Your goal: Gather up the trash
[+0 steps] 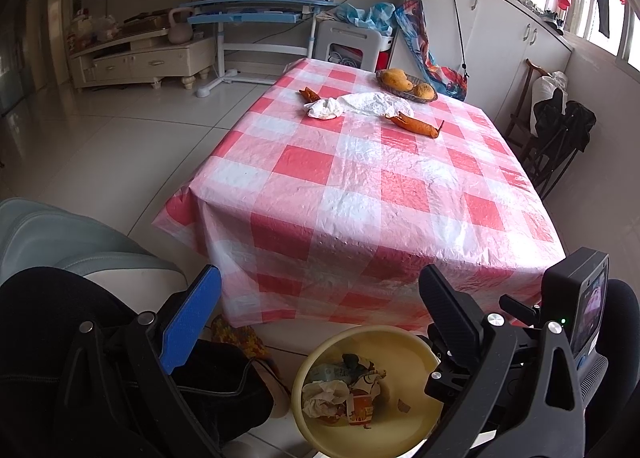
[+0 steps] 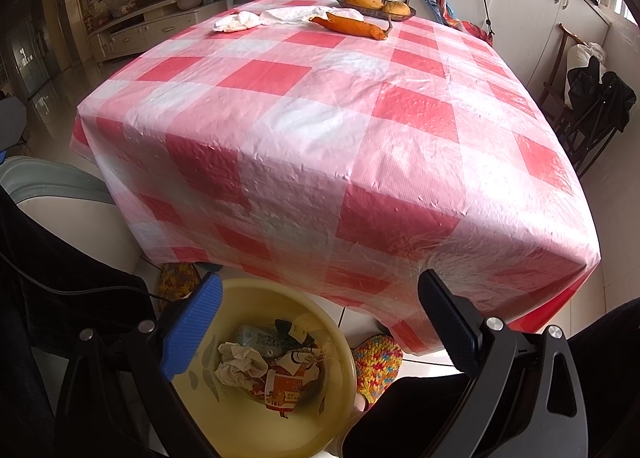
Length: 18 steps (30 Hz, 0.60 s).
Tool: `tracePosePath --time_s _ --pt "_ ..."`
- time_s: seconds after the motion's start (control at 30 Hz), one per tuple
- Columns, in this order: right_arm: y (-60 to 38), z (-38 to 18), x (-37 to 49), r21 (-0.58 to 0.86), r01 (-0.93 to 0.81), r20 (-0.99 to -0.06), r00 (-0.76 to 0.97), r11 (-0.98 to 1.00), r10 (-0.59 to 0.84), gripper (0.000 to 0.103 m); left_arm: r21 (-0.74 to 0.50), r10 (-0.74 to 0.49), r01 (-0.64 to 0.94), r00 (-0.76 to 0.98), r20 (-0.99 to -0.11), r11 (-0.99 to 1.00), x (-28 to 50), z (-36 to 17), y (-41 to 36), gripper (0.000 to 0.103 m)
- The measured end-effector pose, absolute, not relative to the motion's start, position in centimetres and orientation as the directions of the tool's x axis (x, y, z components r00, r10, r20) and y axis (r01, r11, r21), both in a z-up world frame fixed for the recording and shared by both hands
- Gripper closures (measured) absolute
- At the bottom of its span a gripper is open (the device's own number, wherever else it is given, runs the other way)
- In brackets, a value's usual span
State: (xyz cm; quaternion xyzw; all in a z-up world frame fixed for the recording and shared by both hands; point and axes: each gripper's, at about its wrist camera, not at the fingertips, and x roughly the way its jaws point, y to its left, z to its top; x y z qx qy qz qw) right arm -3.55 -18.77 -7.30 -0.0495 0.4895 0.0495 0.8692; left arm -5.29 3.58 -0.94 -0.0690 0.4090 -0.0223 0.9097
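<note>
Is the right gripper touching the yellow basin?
Cannot tell. In the right wrist view the right gripper is open above the yellow basin; its blue finger overlaps the rim.

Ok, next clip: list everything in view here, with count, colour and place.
table: one, red-and-white checked cloth, centre
crumpled tissue: one, white, far end of table
plastic bag: one, white, beside tissue
orange peels: two, far end of table
fruit basket: one, dark, holds orange-yellow fruit, far edge
basin: one, yellow, on floor below table, holds paper and wrapper trash
desk: one, blue, background
left gripper: open, empty
right gripper: open, empty, above basin
</note>
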Motion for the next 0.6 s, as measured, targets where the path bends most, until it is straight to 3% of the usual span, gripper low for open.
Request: tracePosePath --time_s 0.6 --pt "-18.65 -7.44 -3.64 -0.043 -0.135 -0.857 0.514 0.990 0.033 0.009 -0.141 -0.099 -0.012 0.649 -0.755 0.990 -5.05 -1.38 3.11 0.007"
